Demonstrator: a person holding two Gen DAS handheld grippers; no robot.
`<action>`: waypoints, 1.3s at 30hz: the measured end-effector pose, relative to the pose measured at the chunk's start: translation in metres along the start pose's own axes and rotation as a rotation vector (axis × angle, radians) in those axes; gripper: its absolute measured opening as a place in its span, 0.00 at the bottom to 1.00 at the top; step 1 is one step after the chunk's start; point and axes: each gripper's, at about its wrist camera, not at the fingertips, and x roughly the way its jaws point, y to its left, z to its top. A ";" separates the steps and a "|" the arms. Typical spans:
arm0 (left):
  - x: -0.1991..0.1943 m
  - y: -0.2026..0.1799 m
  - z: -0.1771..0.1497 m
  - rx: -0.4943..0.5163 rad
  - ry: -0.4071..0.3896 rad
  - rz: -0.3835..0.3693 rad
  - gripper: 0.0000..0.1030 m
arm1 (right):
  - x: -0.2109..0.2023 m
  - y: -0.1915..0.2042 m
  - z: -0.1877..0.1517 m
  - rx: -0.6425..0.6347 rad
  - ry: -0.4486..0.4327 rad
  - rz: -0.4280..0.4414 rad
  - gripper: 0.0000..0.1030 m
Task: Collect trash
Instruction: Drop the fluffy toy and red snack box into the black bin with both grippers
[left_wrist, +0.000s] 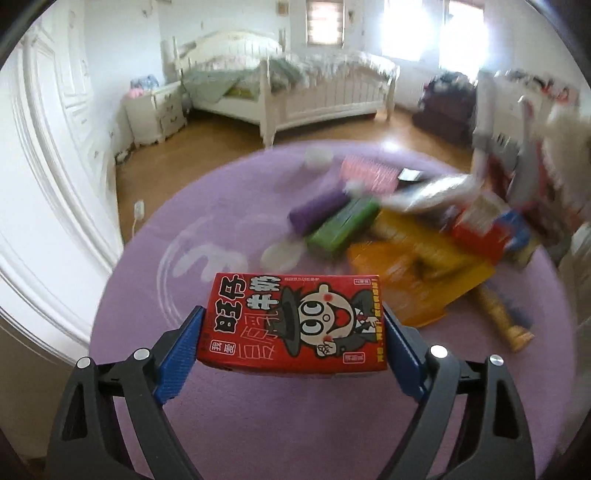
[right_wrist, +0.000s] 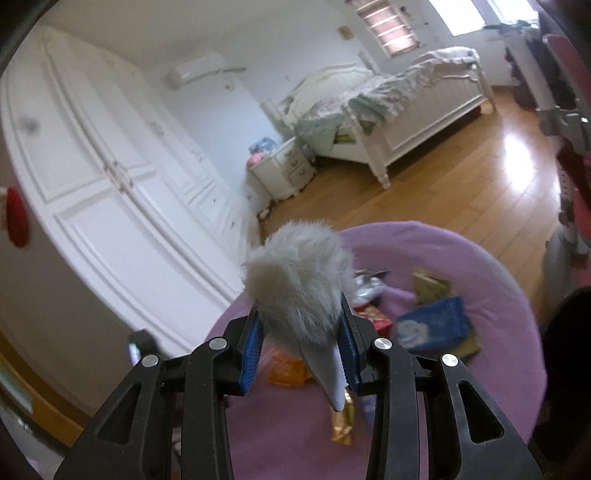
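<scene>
A round purple rug (left_wrist: 229, 424) covers the wooden floor (left_wrist: 184, 177). On it lie a purple roll (left_wrist: 317, 214), a green box (left_wrist: 345, 225), an orange wrapper (left_wrist: 410, 280) and a blue packet (right_wrist: 436, 325).

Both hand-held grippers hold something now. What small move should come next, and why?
Probably carry the red milk carton away from the purple rug toward wherever trash is collected; no bin shows here. The left hand-held gripper has it between its pads, lifted clear, while wrappers remain piled. The right hand-held gripper is already full with a grey furry item.
</scene>
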 end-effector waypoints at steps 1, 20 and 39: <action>-0.009 -0.004 0.005 -0.002 -0.023 -0.018 0.85 | -0.008 -0.007 0.000 0.012 -0.018 -0.006 0.36; -0.018 -0.305 0.066 0.251 -0.095 -0.718 0.85 | -0.194 -0.181 -0.039 0.288 -0.323 -0.493 0.36; -0.013 -0.376 0.039 0.450 -0.109 -0.667 0.95 | -0.205 -0.230 -0.066 0.399 -0.314 -0.536 0.81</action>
